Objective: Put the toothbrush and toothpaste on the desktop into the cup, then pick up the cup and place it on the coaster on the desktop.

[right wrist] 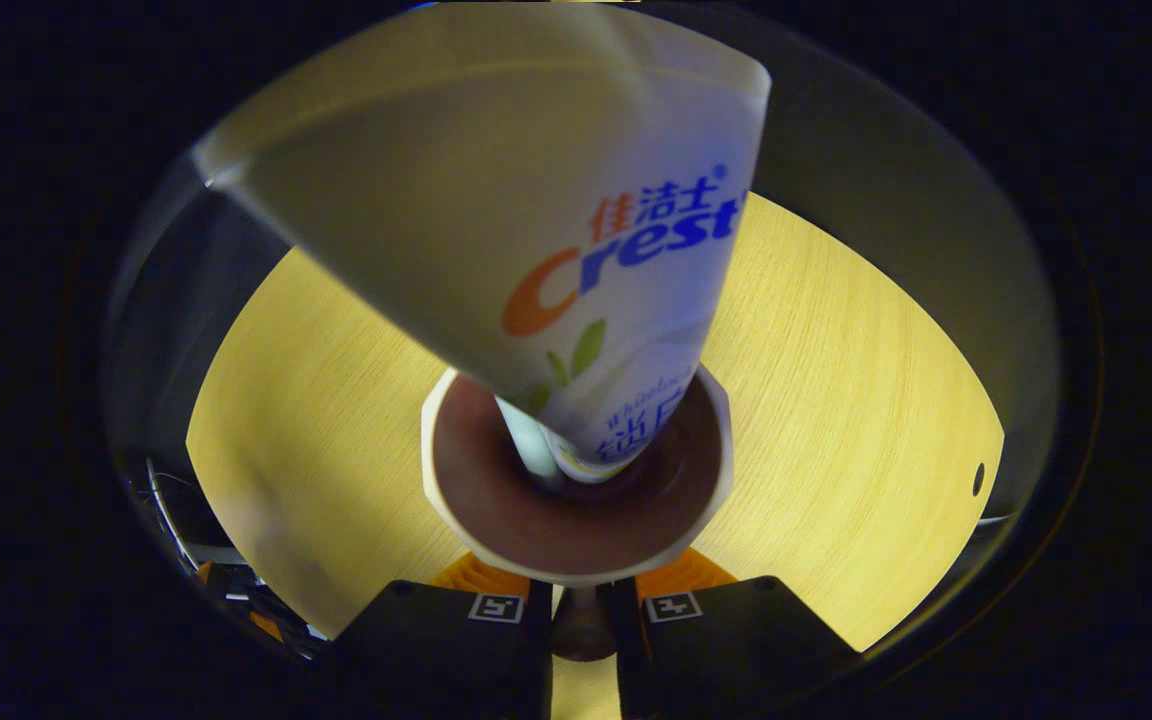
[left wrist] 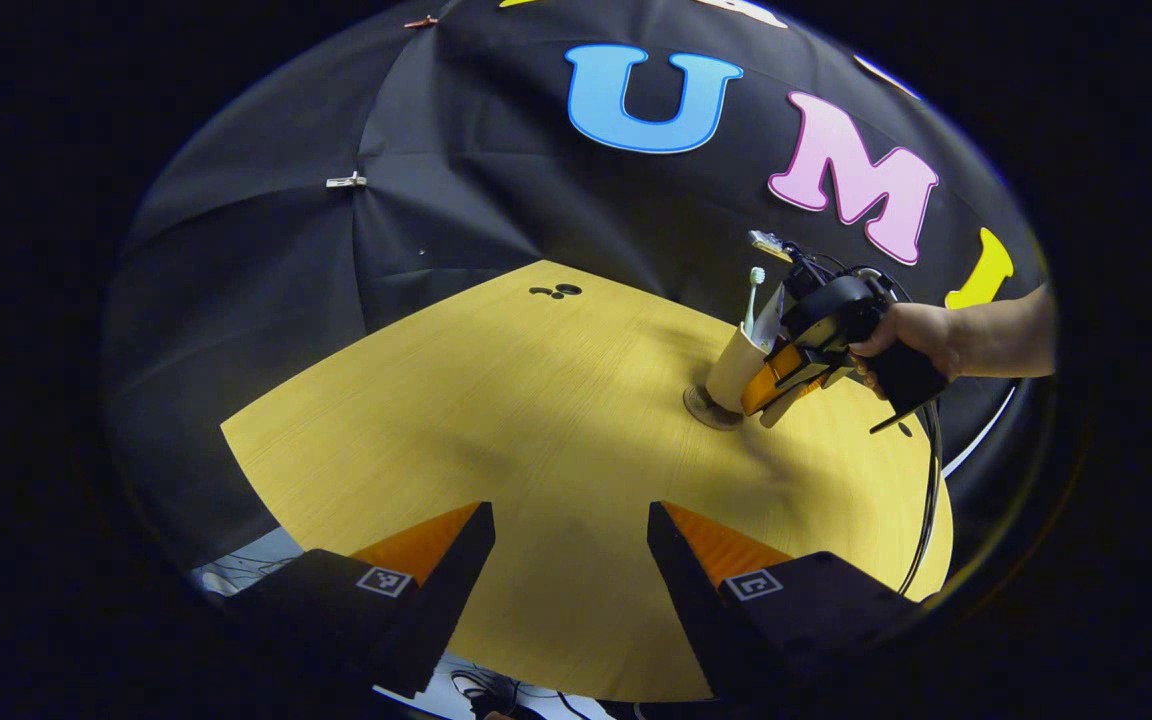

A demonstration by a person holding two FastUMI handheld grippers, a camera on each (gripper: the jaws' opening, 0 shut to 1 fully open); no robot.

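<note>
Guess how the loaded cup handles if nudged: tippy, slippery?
Likely top-heavy: the toothpaste tube and toothbrush stand well above the cup rim. Narrow, tapering cup seems light, so probably tips easily. It already leans at the coaster, held by the right tool.

We see yellow wood-grain desktop (left wrist: 536, 420) against booth wall. Round coaster (left wrist: 708, 408) lies on desktop, right of centre in left gripper view. Cup (left wrist: 734, 368) stands tilted, base on coaster. Small dark holes (left wrist: 556, 291) mark desktop's far edge.
</note>
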